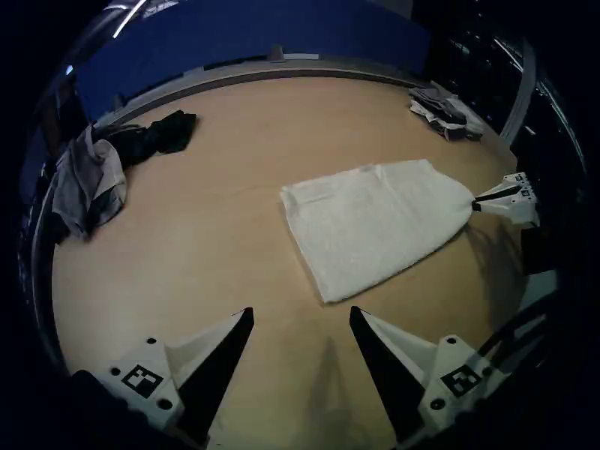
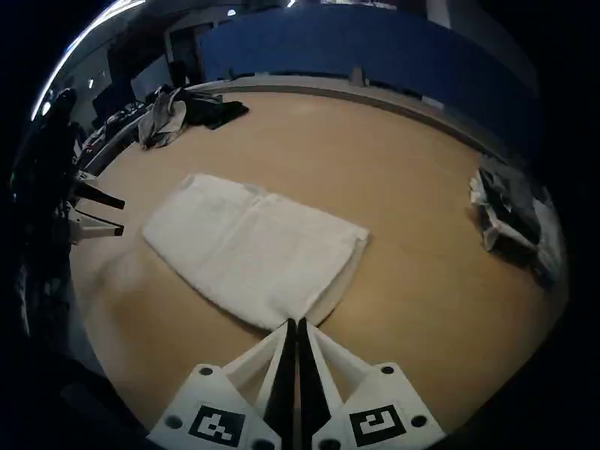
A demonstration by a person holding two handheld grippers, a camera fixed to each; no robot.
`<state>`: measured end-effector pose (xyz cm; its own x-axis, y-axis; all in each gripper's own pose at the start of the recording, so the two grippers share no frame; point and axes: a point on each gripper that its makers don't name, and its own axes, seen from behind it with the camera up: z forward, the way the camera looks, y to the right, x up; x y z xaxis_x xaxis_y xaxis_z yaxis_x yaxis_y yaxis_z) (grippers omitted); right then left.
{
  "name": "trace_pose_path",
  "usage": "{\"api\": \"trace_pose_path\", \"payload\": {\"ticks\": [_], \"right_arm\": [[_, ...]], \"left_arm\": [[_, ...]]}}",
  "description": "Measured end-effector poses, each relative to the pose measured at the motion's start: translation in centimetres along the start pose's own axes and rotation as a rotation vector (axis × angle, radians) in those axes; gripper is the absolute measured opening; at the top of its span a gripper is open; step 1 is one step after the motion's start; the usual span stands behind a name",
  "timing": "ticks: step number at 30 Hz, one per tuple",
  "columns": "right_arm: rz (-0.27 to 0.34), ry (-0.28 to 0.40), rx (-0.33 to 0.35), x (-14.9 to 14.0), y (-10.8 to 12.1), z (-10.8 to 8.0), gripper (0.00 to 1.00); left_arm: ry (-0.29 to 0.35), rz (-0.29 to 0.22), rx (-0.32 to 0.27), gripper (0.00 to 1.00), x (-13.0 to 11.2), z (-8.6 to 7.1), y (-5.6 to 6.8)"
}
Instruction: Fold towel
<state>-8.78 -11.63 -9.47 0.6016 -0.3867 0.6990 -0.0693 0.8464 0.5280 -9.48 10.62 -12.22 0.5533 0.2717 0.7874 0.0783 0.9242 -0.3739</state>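
My left tongs (image 1: pixel 301 310) are spread wide over the bare wooden surface (image 1: pixel 187 247). My right tongs (image 2: pixel 295 323) pinch the near corner of one folded white towel (image 2: pixel 255 251), lying flat mid-surface. Beyond, two clothing heaps sit at the edges: one heap (image 2: pixel 169 112), a second heap (image 2: pixel 510 214).
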Motion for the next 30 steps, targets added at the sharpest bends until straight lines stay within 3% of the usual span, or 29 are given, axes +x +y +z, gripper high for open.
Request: {"api": "trace_pose_path", "payload": {"ticks": [17,30], "right_arm": [[-0.136,0.101,0.024,7.7,-3.1,-1.0,0.02],[-0.211,0.140,0.060,11.7,-6.1,-0.7,0.02]], "left_arm": [[0.017,-0.021,-0.010,0.96,-0.1,-1.2,-0.7],[0.034,-0.042,-0.001,0.95,-0.5,-2.0,-1.8]]}}
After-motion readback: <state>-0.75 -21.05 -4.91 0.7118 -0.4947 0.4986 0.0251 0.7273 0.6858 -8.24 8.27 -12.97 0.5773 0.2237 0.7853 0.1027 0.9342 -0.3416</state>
